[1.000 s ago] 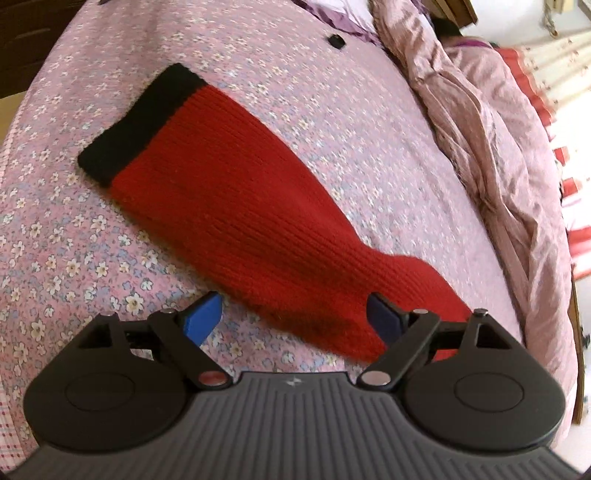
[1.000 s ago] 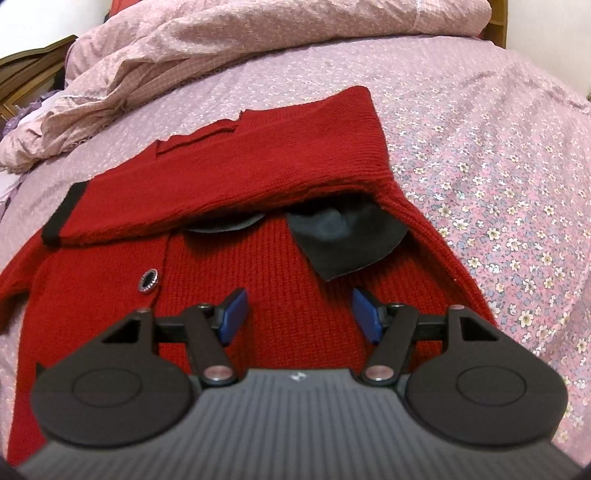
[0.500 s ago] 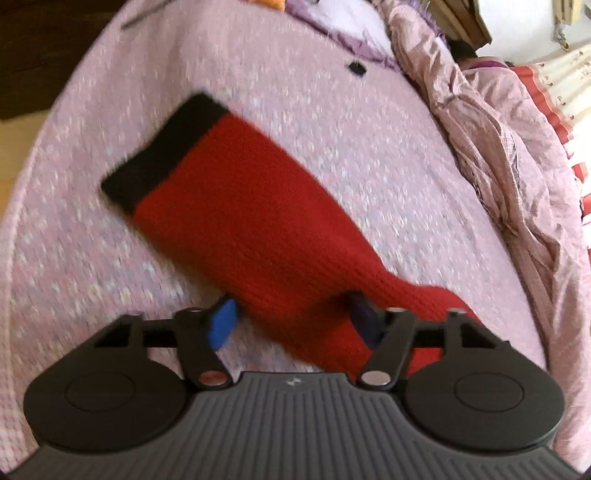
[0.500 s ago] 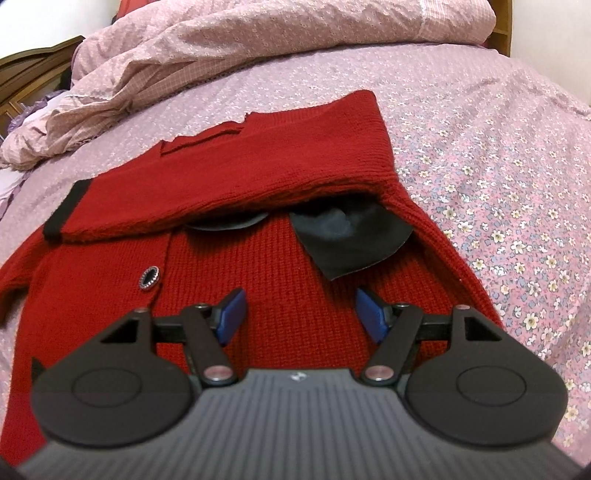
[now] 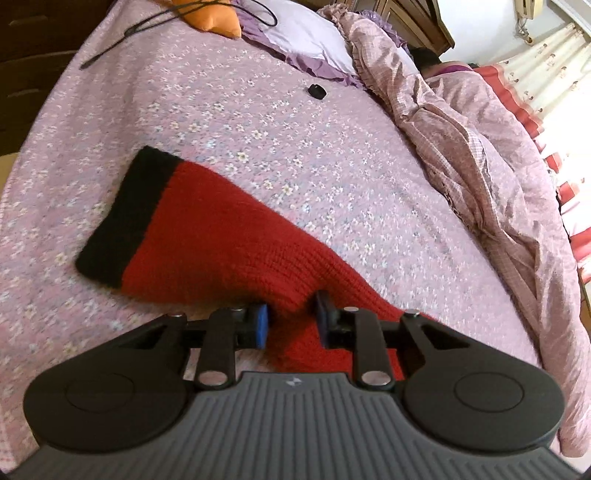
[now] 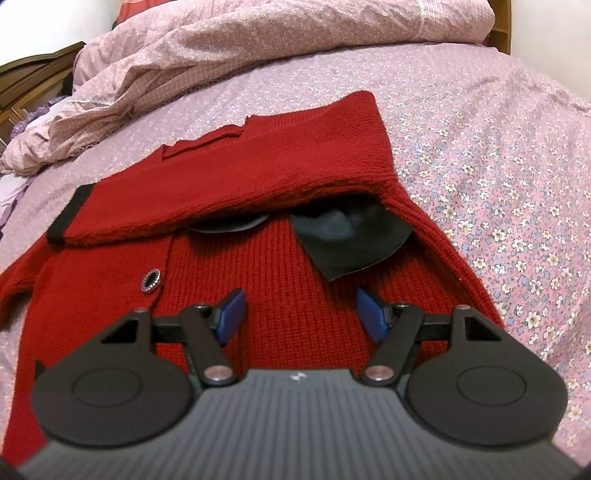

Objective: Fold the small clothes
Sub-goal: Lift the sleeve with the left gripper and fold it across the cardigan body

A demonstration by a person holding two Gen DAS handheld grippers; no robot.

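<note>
Now the left hand-held gripper [image 5: 291, 325] has its jaws drawn in narrow, having just been closing, and its 2 blue pads [image 5: 261, 325] pinch a bunched fold of the red sleeve [image 5: 221, 243]. That sleeve stretches away up and to the left across the flowered bed sheet [image 5: 258, 122], ending in a black cuff [image 5: 125, 218] that lies flat on the bed. Its near end runs down behind the gripper body and is cut off from view.

The right hand-held gripper [image 6: 298, 314] stands spread, with nothing between its pads; whether they touch the knit below cannot be told. It hangs over the front of the red cardigan [image 6: 258, 295], which lies on the bed with its other sleeve [image 6: 221, 184] folded across the chest. A dark oval button [image 6: 150, 280] sits on the placket to the left of the jaws. A black collar flap [image 6: 351, 240] pokes out from under the folded sleeve, its upper part hidden. The cardigan's lower hem is hidden behind the gripper body.

Further off, a rumpled pink quilt [image 5: 480, 166] lies along the far side of the bed, beside a purple pillow [image 5: 306, 37]. A small black object [image 5: 317, 91] on the sheet is too small to identify. A thin black cord [image 5: 155, 26] crosses an orange item [image 5: 214, 18], partly cut off at the frame's top. A small mark on each gripper body is too blurred to read.
</note>
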